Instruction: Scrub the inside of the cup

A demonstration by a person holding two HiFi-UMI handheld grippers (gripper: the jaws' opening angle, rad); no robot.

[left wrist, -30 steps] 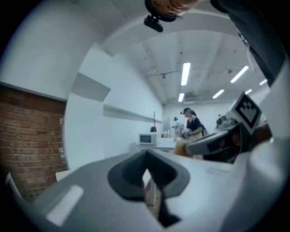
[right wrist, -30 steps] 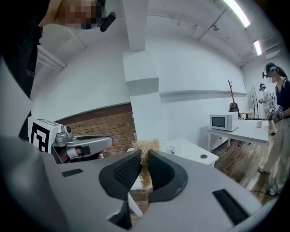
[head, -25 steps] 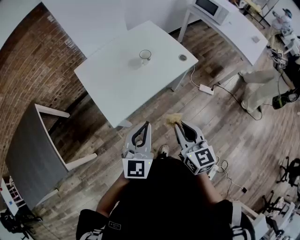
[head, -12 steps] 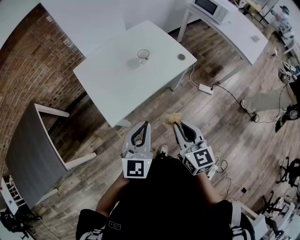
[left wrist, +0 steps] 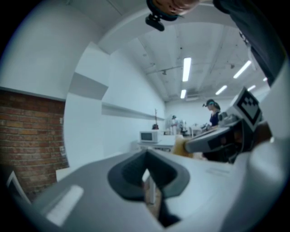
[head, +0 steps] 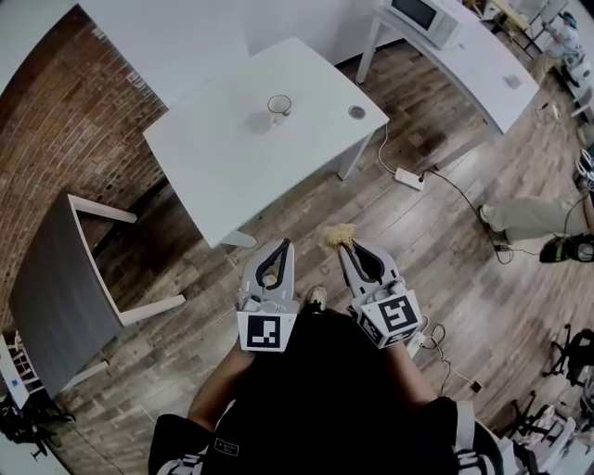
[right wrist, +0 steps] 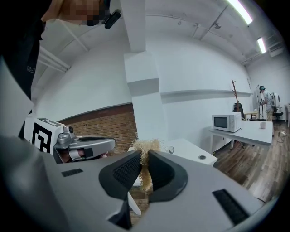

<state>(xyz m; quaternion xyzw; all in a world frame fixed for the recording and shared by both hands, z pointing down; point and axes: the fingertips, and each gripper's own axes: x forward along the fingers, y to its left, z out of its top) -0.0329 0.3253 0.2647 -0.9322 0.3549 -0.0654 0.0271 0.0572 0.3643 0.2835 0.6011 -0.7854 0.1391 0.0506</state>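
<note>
A small clear glass cup (head: 278, 105) stands on the white table (head: 232, 162), far ahead of both grippers. The grippers are held side by side over the wooden floor, close to the person's body. My left gripper (head: 285, 246) is shut with nothing between its jaws (left wrist: 146, 157). My right gripper (head: 346, 248) is shut on a tuft of pale straw-like scrubber (head: 336, 236), which sticks out past the fingertips. In the right gripper view the scrubber (right wrist: 146, 146) shows between the pads, with the cup (right wrist: 169, 149) small on the table (right wrist: 192, 153) behind it.
A round grommet (head: 357, 112) is set in the table near its right corner. A grey chair (head: 56, 297) stands at the left by a brick wall (head: 83, 102). A microwave (head: 422, 13) sits on a long white counter. A power strip (head: 409, 176) and a person's legs (head: 529, 218) are on the floor at the right.
Both grippers keep their pose and grip. The view has drifted slightly, so the table and cup sit a little higher and further left. The person at the right has moved along the floor.
</note>
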